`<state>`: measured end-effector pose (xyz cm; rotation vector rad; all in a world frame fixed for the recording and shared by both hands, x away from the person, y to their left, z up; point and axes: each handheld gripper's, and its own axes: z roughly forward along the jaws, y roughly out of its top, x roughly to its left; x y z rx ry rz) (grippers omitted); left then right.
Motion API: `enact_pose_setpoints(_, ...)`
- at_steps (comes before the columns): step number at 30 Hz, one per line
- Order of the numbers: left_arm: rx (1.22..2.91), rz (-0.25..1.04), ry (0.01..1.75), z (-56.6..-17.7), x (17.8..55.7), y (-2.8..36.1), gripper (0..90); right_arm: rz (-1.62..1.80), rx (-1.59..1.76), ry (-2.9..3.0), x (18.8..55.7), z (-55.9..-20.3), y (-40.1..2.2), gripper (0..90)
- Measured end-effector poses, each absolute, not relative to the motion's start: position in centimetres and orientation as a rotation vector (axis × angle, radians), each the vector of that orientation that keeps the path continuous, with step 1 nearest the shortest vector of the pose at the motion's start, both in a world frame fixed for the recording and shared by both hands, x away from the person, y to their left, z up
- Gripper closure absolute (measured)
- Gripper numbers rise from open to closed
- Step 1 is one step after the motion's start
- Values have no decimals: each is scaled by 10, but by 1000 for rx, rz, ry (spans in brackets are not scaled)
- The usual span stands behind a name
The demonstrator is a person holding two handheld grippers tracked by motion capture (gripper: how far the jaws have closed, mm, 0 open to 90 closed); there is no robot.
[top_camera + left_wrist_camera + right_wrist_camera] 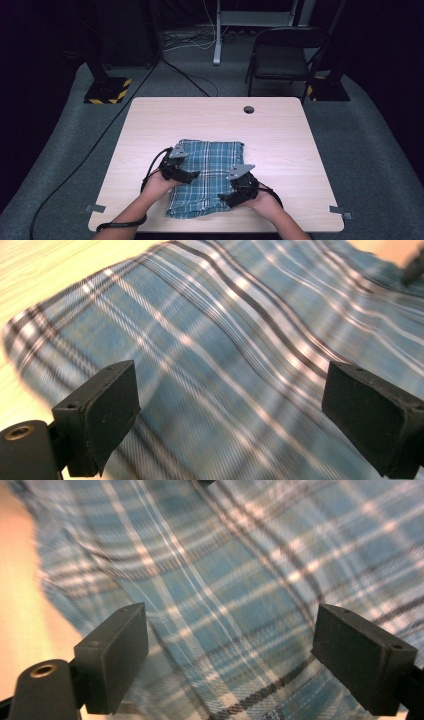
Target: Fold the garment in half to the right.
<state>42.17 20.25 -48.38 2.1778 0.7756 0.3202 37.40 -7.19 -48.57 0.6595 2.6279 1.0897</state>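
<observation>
Pale wood counter [280, 135] carries the blue plaid cloth [210, 170] at its near middle, long axis running near to far. I have my left tool [192, 175] over its left edge and my right tool [225, 200] over its near right part, both spread wide, gripping nothing, cloth directly beneath each.

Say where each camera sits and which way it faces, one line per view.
High view: above the person's side, facing forward and down on the table; forearms, left gripper and right gripper show.
Left gripper view: rides the left gripper, looks along its open fingers at the plaid cloth.
Right gripper view: the same, from the right gripper, fingers open.
All share the cloth.
</observation>
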Motion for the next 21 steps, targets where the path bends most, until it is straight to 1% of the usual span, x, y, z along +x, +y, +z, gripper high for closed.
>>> enact_pose_setpoints(4, 2206, 311, 753, -489, 405, 213, 78, 1144, 670, 2601, 377, -481, -73, 137)
enact_pose_setpoints(8, 2270, 353, 722, -500, 399, 213, 76, 1057, 682, 2642, 383, -494, -67, 138)
enact_pose_setpoints(12, 2280, 365, 717, -504, 398, 210, 70, 998, 651, 2665, 385, -504, -63, 116)
enact_pose_setpoints(17, 2278, 366, 705, -510, 398, 208, 67, 1026, 653, 2658, 387, -493, -64, 141)
enact_pose_setpoints(21, 2269, 355, 702, -511, 399, 210, 66, 1144, 667, 2591, 390, -476, -61, 139)
